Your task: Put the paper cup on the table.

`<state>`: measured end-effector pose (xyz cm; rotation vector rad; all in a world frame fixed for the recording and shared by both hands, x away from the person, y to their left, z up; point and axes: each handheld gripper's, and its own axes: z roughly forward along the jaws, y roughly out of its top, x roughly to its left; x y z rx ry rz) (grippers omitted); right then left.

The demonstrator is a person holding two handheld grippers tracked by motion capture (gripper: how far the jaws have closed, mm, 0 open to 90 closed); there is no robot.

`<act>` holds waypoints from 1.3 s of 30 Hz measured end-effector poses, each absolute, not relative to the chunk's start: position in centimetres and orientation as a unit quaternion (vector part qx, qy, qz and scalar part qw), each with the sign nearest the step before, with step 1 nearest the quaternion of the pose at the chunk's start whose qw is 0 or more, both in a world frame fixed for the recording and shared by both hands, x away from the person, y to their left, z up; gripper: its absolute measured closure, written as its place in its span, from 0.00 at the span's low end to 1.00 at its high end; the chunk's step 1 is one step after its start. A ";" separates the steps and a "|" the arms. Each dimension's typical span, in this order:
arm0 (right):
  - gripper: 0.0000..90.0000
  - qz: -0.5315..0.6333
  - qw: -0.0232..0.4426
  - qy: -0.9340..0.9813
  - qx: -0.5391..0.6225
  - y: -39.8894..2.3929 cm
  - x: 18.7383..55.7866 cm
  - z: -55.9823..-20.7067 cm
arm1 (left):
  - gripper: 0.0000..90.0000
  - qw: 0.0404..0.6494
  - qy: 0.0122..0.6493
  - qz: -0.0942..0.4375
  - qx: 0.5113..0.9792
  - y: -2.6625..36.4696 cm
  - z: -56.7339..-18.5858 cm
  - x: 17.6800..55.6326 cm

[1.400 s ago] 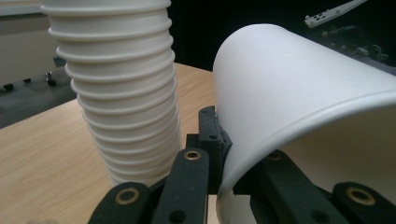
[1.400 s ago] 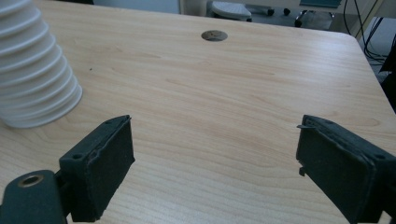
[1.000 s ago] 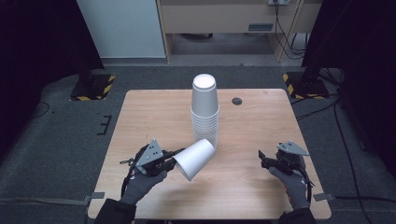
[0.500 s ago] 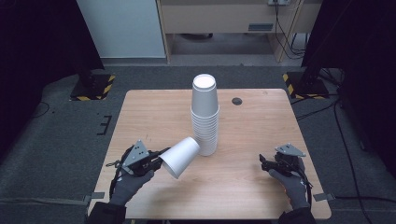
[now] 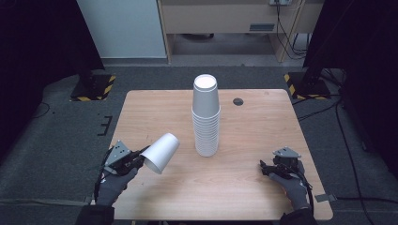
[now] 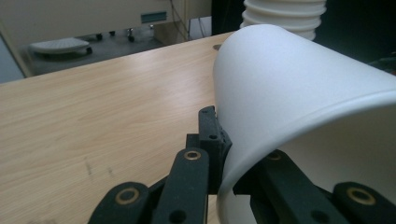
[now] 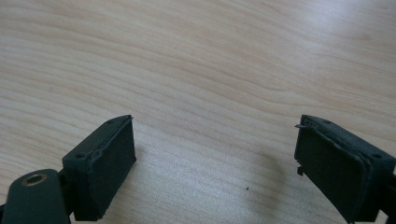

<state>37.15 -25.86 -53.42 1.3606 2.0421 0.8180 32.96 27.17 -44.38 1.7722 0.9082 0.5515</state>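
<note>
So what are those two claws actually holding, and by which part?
The left claw pinches a white paper cup by its rim wall. The right claw is open, holding nothing.

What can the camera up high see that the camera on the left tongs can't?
The high view alone takes in the whole tall stack of white paper cups, the small dark round disc and the right tongs, open. The left gripper view alone shows how its black tongs pinch the cup's rim, one jaw inside, one outside. Both show the single white paper cup and the light wooden table.
</note>
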 end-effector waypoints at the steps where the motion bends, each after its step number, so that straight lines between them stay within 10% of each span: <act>1: 0.14 0.301 0.274 0.760 0.506 -25.9 37.2 -53.6 | 0.95 0.509 0.381 0.231 0.737 27.4 -44.4 33.0; 39: 0.12 0.319 0.232 0.743 0.541 -26.3 37.4 -53.9 | 0.95 0.282 0.505 0.193 0.793 31.9 -41.6 36.1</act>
